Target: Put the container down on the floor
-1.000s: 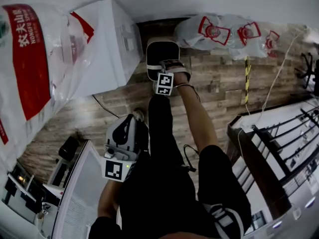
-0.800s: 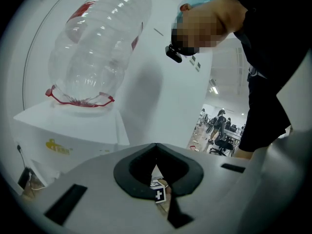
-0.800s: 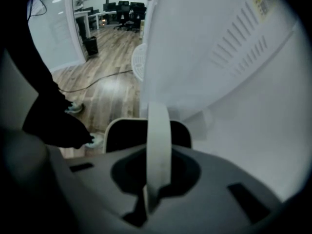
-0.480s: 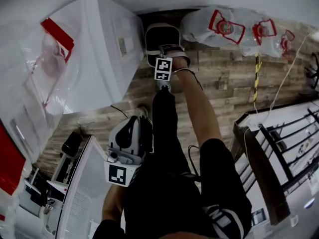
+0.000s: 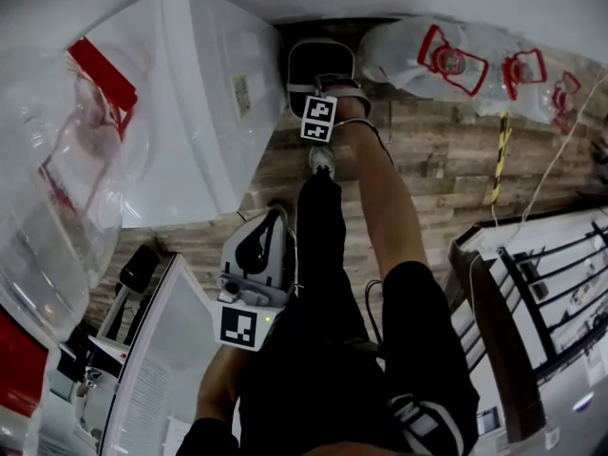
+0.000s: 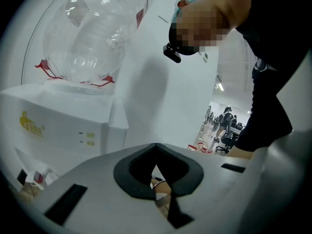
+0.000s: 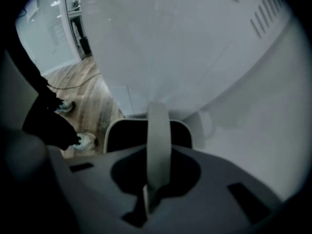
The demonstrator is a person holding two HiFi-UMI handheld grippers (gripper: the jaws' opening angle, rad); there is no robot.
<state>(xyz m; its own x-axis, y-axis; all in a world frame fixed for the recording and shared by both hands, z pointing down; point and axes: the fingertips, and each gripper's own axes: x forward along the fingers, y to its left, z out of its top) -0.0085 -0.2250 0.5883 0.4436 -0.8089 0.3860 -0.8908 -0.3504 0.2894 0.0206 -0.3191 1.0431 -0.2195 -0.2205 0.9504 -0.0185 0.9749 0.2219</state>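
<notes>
Right tongs [image 5: 324, 91] clamped on a pale strip at the rim of the dark container [image 5: 321, 63], which hangs just beyond them beside the white dispenser [image 5: 190, 112]; left tongs [image 5: 274, 221] closed, empty; best lowered level, released only once the base meets the floor [image 5: 437, 160].

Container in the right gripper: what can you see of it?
The container is a rounded-rectangular tub, dark inside with a pale rim, seemingly plastic. A pale strap handle arches up into the right gripper, whose jaws are shut on it. It hangs upright beside the white water dispenser, low over the wood-look floor; contact with the floor cannot be told.
</notes>
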